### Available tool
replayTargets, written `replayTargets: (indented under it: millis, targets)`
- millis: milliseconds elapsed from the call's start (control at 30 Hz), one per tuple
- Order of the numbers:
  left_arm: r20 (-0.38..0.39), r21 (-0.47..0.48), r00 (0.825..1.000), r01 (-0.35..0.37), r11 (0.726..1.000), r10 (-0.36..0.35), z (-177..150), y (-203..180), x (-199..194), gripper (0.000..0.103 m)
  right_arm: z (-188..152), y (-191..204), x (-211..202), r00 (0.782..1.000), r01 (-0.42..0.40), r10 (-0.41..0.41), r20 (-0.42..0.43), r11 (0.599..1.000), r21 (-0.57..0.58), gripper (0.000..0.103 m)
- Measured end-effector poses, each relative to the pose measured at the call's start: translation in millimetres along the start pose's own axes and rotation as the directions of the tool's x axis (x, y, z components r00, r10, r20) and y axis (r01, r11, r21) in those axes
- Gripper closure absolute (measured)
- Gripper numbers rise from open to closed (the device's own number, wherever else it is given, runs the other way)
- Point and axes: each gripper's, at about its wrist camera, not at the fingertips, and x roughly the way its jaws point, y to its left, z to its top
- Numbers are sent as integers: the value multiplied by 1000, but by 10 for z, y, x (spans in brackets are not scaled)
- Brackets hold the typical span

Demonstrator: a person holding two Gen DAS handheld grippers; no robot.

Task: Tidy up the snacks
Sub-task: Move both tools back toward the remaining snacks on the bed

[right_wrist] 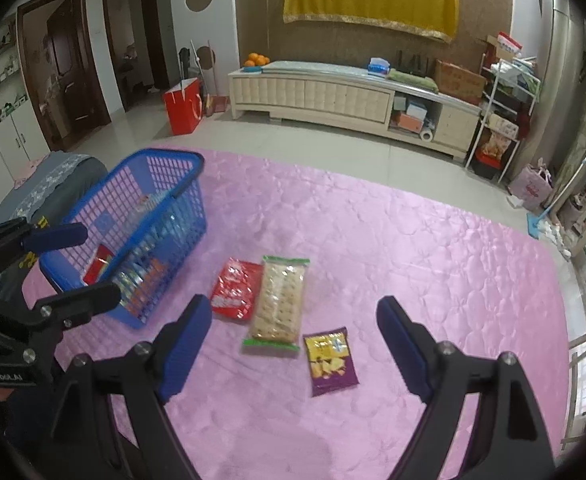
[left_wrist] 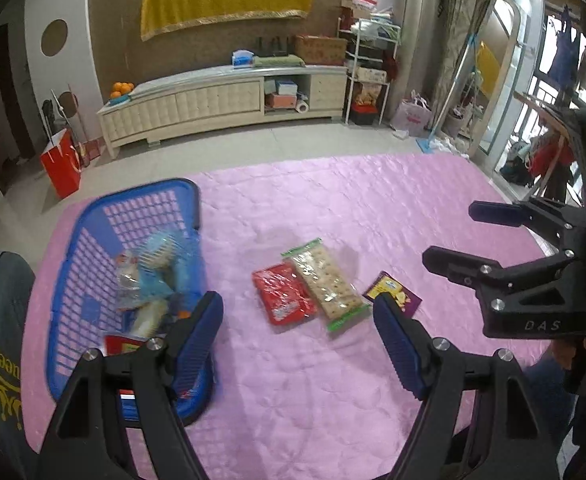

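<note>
While both tools hang above the pink quilted mat (right_wrist: 413,240), neither grips anything: the left tool (left_wrist: 297,332) has its blue-padded fingers spread wide apart, and the right tool (right_wrist: 294,330) is likewise spread wide with nothing between its fingers. Just ahead of the left tool lie three packets in a row on the mat: a red snack packet (left_wrist: 284,294), a clear cracker pack (left_wrist: 323,286) with green ends touching its right edge, and a purple chip packet (left_wrist: 393,292) just beyond the tool's right finger. From the right tool the same three lie ahead, the purple chip packet (right_wrist: 331,361) nearest, the cracker pack (right_wrist: 279,304) and red snack packet (right_wrist: 235,289) farther to the left. Left of the left tool, close against its left finger, stands a blue basket (left_wrist: 93,248), already holding several snack packs (left_wrist: 151,280). Beyond the mat stands a cream TV cabinet (right_wrist: 333,98), and a red paper bag (right_wrist: 183,106) sits on the floor.
</note>
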Motion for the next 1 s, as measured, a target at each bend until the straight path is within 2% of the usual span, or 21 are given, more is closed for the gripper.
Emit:
replayTargets:
  millis: [233,367,433,600,733,800,1000]
  targets:
    - [-80,17,997,3,1000,-2,-168,-260,426,27,-201,-154,283,999,-20,18,-47,998,-57,16]
    - [-126,26,992,-9,1000,12,-249,-330,665,27,-328,-175,546,993,-20,6,-118,992,-125,16]
    - [-146,32,989,-17,999,22,-285,-351,780,27,-384,-190,660,995,9,-24,-101,988,-151,16]
    - [-181,1,983,-24,1000,24,-322,-308,1009,27,-524,-314,954,988,-55,35,-148,989,-134,16]
    - [-227,-22,973,-33,999,27,-370,-297,1206,27,-602,-354,1110,981,-43,13,-193,988,-152,16]
    - [-235,-27,972,-34,999,26,-376,-292,1254,27,-629,-374,1184,977,-57,24,-213,987,-151,16]
    - [-247,-43,969,-35,998,24,-392,-269,1333,27,-681,-400,1298,971,-33,-8,-241,986,-165,16]
